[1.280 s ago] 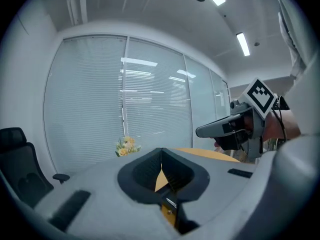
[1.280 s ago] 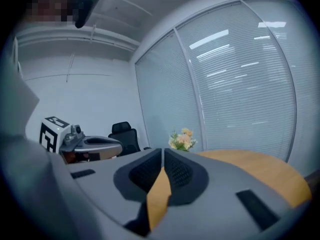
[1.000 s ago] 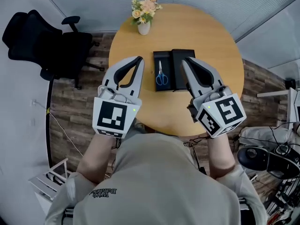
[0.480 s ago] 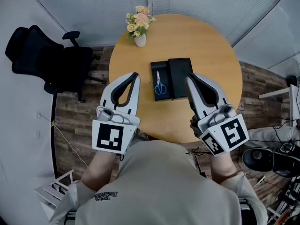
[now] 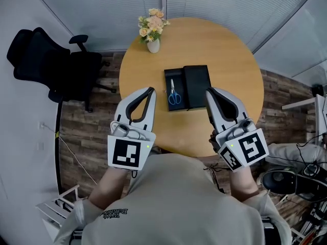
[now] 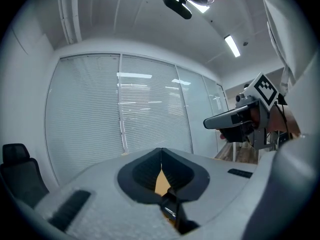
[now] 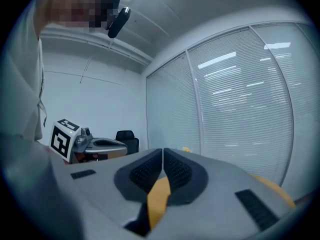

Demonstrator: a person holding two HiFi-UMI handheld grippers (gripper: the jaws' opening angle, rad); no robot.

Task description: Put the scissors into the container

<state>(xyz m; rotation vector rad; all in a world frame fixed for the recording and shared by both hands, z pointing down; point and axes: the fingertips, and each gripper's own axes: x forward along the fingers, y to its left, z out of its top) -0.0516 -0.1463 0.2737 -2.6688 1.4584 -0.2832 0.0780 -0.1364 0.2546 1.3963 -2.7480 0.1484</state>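
Blue-handled scissors lie inside the left half of a black open container in the middle of the round wooden table. My left gripper hangs shut, with nothing in it, near the table's front edge, left of the container. My right gripper is shut too and holds nothing, just right of the container's front. In the left gripper view the jaws meet at the tips; the right gripper shows at the side. The right gripper view shows its own tips closed together.
A white vase of flowers stands at the table's far left edge. A black office chair sits on the wooden floor to the left. Equipment and cables lie on the floor at right. Blinds cover the windows behind the table.
Both grippers have drawn back toward the person, away from the container. The head view has shifted slightly. The scissors have stayed in the container.
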